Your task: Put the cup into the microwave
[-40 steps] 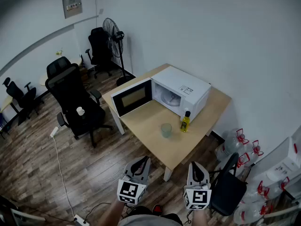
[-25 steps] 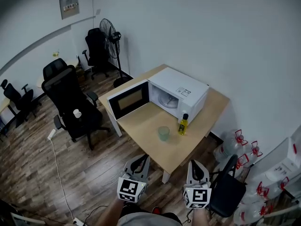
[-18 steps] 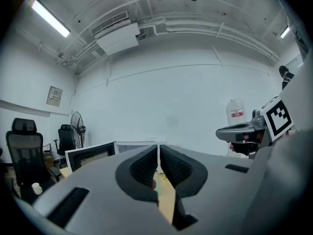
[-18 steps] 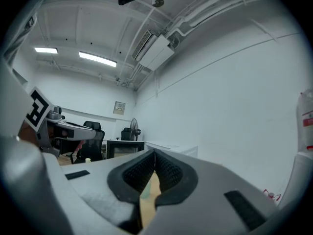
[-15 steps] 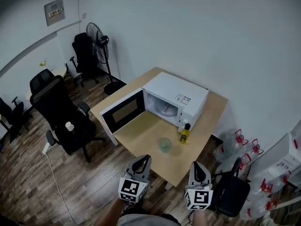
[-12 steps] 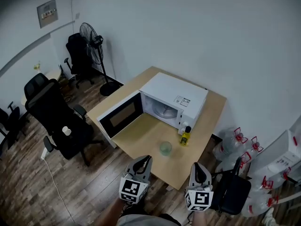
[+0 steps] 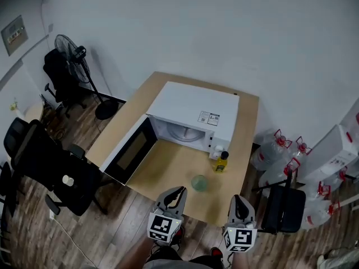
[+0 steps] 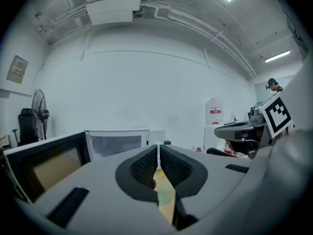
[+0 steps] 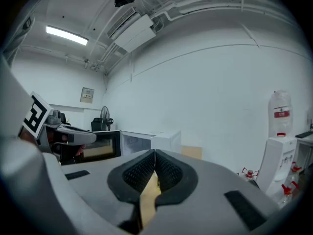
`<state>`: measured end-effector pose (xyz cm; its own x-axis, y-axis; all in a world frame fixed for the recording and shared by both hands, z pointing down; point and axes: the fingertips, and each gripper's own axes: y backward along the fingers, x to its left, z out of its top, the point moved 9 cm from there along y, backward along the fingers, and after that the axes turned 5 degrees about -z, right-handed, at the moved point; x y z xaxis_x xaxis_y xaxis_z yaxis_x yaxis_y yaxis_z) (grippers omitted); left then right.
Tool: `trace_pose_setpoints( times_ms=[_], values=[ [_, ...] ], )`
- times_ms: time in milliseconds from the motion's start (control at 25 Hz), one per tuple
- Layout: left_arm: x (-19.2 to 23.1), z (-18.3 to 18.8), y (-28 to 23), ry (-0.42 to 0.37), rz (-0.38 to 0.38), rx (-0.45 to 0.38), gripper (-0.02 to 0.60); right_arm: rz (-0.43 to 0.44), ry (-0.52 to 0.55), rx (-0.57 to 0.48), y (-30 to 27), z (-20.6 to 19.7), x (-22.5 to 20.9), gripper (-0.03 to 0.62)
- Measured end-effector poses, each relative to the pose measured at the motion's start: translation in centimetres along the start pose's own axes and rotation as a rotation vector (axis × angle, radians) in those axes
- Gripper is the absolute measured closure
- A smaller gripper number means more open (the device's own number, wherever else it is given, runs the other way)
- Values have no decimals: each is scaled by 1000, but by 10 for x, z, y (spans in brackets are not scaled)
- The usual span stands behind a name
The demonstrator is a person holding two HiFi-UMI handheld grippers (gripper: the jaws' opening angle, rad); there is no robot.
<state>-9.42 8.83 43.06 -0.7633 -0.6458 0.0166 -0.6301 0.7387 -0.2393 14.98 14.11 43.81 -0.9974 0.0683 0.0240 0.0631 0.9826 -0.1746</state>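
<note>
The pale green cup [image 7: 198,182] stands upright on the wooden table [image 7: 247,119], near the table's front edge and outside the microwave [image 7: 190,111]. The white microwave sits further back on the same table. Its door [image 7: 130,153] is swung wide open to the left, and the glass turntable shows inside. A small yellow bottle [image 7: 221,162] with a dark cap stands just beyond the cup and to its right, by the microwave's front right corner.

My left gripper [image 7: 178,190] is at the near edge of the table, its tips near the cup but not touching it. Its jaws are pressed together with nothing between them. In the left gripper view, a sliver of the green cup shows below the closed pads. My right gripper [image 7: 237,198] is further right along the same edge, clenched and empty too.

To the left on the wooden floor are black office chairs [image 7: 56,172] and a standing fan [image 7: 70,46]. To the right are a black chair [image 7: 283,209] and water jugs [image 7: 275,150] by the wall.
</note>
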Motion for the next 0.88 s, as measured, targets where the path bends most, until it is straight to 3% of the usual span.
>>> trace_pose_setpoints(
  times_ms=[560, 760, 880],
  values=[
    [37, -56, -71, -17, -264, 113, 538, -198, -49, 137, -22, -53, 23, 576],
    [38, -78, -90, -27, -348, 150, 353, -234, -68, 180, -25, -71, 24, 576],
    [35, -92, -99, -26, -395, 183, 281, -243, -70, 202, -29, -79, 25, 576]
  ],
)
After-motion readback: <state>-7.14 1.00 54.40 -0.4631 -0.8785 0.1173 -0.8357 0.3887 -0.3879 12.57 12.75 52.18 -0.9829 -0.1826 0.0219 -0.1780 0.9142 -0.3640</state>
